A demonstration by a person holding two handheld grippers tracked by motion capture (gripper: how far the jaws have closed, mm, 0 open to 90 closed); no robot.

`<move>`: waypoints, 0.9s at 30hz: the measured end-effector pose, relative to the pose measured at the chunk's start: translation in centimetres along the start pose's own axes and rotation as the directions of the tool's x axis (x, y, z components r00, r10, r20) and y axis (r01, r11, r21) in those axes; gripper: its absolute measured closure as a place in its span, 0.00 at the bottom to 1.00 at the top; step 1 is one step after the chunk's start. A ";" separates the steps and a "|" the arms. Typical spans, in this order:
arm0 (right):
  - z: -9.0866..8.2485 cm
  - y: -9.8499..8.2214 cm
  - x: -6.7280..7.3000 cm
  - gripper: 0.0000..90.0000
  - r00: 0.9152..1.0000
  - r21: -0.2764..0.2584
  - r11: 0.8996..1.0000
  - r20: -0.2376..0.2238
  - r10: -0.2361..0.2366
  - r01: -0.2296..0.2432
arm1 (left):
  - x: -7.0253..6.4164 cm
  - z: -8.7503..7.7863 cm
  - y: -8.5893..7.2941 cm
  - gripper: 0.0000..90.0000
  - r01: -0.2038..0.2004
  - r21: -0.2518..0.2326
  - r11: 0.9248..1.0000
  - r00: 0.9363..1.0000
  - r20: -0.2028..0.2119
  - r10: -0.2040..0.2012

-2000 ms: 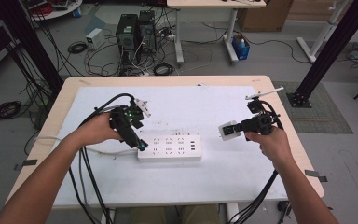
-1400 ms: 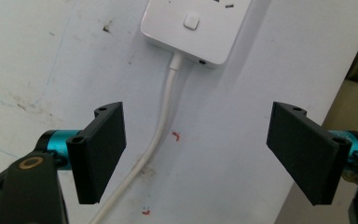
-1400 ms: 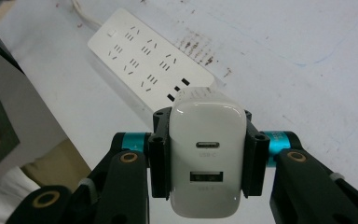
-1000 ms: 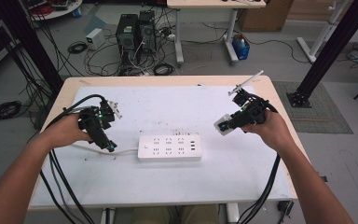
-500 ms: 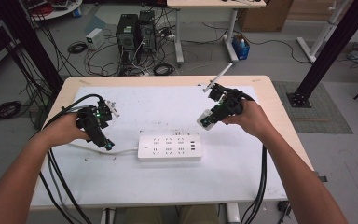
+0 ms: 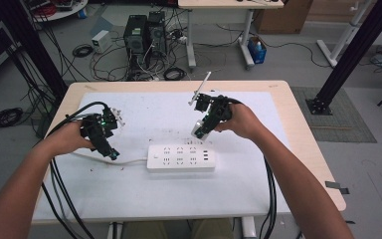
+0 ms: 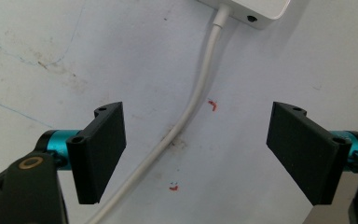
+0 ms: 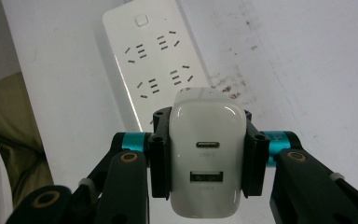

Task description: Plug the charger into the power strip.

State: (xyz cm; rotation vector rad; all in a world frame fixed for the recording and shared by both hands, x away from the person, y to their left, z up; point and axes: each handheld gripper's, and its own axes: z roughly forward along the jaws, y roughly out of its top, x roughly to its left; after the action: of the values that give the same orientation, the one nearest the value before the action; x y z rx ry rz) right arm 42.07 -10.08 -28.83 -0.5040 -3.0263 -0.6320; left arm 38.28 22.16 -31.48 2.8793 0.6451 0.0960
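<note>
**Desk stock: power strip and charger**

Power strip (image 6: 180, 158): flat on desk (image 6: 288, 149), centre. Charger (image 8: 207, 161): clamped in right tongs (image 6: 202, 127), above strip's far right end. Left tongs (image 7: 196, 156): wide apart, empty, astride strip's cord (image 7: 186, 116).

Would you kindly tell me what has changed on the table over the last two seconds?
The right tongs, shut on the white charger, travelled left to hover just above the power strip. The left tongs, open, drew back left from the strip to its cord. The strip stayed put.
</note>
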 end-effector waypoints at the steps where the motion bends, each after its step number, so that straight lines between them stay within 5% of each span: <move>1: 0.4 0.1 0.0 0.69 1.000 0.008 1.000 -0.002 -0.007 0.007 | 0.0 0.1 0.0 0.22 0.003 -0.005 1.000 1.000 0.002 -0.003; 9: 2.9 0.9 0.0 0.69 0.998 0.078 0.995 -0.013 -0.060 0.061 | 0.1 0.9 0.1 0.22 -0.012 0.000 1.000 1.000 0.017 0.012; 21: 7.0 1.4 0.7 0.69 0.981 0.195 0.962 -0.015 -0.193 0.192 | 0.5 1.7 0.2 0.22 -0.010 0.012 1.000 1.000 0.030 0.009; 24: 7.3 1.5 1.0 0.69 0.974 0.207 0.952 -0.016 -0.228 0.226 | 0.4 1.9 0.2 0.22 -0.006 0.012 1.000 0.999 0.035 0.006; 27: 7.8 1.3 1.3 0.69 0.956 0.224 0.932 -0.007 -0.292 0.286 | 0.5 1.9 0.1 0.22 -0.001 0.007 1.000 1.000 0.031 0.000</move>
State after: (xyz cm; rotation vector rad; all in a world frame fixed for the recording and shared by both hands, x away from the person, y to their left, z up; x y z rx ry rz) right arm 41.70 -5.47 -35.42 -0.0582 -3.1681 -0.2820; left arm 38.98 21.92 -33.35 2.8814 0.6403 0.0491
